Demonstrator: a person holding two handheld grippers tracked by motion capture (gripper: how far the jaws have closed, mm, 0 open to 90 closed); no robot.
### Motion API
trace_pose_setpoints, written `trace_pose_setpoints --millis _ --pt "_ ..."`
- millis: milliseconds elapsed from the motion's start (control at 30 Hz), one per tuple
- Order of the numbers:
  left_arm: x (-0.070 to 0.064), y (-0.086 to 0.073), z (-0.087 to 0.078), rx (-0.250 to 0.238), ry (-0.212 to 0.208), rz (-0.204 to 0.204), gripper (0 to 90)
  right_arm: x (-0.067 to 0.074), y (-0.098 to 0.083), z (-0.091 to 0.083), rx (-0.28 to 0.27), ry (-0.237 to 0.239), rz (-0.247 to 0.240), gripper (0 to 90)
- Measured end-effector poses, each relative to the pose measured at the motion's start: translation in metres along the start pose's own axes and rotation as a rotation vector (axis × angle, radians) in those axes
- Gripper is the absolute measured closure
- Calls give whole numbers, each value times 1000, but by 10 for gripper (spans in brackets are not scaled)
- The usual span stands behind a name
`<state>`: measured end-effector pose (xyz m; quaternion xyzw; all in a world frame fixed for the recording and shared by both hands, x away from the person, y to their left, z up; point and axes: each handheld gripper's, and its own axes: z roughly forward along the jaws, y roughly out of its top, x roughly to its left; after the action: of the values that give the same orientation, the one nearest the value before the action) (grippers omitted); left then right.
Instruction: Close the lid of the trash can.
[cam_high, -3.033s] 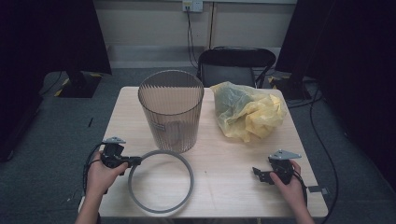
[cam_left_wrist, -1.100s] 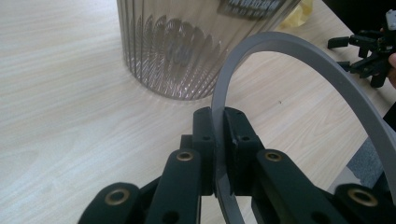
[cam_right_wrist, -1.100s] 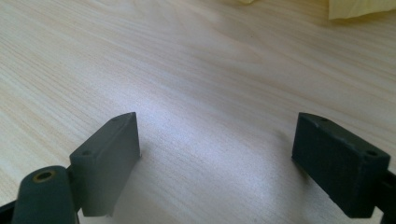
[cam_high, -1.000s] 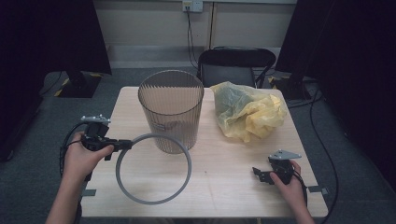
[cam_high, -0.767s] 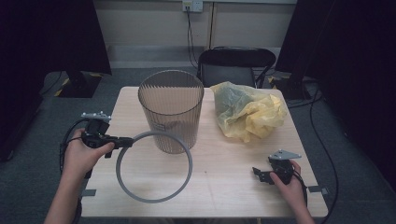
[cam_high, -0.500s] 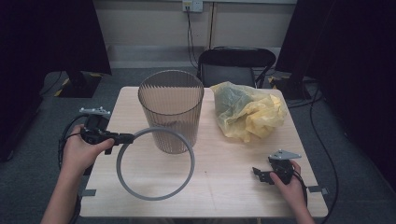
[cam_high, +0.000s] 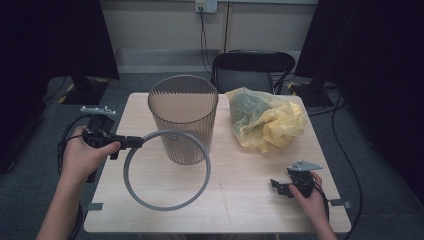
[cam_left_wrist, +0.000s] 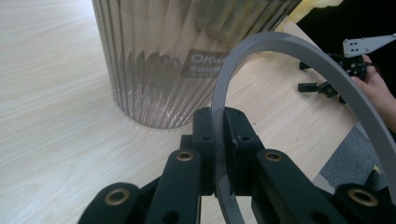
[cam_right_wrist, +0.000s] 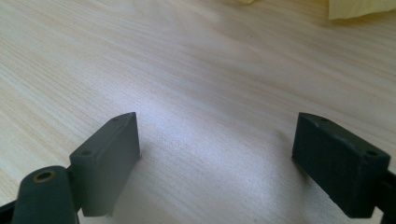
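Grey plastic, bent into a thin round ring (cam_high: 166, 170), is what the left gripper (cam_high: 131, 142) holds; in the left gripper view the lower part of the ring (cam_left_wrist: 219, 186) disappears between the black fingers (cam_left_wrist: 204, 140), and its far arc is cut off at the right edge of the picture. The fingers are closed tightly on the rim, one on each side of the band; in the high view the ring stands out to the right of the gripper, just in front of the ribbed, transparent, smoky-brown plastic bin (cam_high: 183, 119), and it overlaps the lower part of the bin. Whether ring and bin touch I cannot tell. The right gripper (cam_high: 276, 186) rests near the front right corner of the light wooden table (cam_high: 250, 200); its fingers (cam_right_wrist: 109, 156) stand wide apart with nothing between them. A crumpled yellow plastic bag (cam_high: 265, 120) lies to the right of the bin; behind the table stands a black chair (cam_high: 252, 65), and the room around is dark, with grey floor.
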<state>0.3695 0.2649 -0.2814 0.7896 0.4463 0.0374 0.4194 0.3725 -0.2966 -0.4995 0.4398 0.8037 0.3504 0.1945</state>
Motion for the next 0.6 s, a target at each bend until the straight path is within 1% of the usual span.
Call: trace_pose_setpoints --millis 67,133,200,233,300,367,467,600 --pt "-1 2 -2 -3 -4 3 840 0 0 0 -1 0 1 141" --pt "-2 4 -4 -6 4 3 840 0 0 0 -1 0 1 140" --pt "-3 6 -6 -9 2 9 840 0 0 0 1 -1 3 141" --pt "-3 7 -7 -11 -4 3 840 0 0 0 1 -1 3 141" --pt "-4 9 -9 -18 0 7 840 0 0 0 -1 0 1 140" --pt "-5 12 -11 -15 -3 4 840 0 0 0 -2 -1 0 140" --pt "-7 15 -13 -9 2 12 840 0 0 0 -2 -1 0 140" --pt "-9 17 -15 -5 -2 15 840 0 0 0 -2 -1 0 140"
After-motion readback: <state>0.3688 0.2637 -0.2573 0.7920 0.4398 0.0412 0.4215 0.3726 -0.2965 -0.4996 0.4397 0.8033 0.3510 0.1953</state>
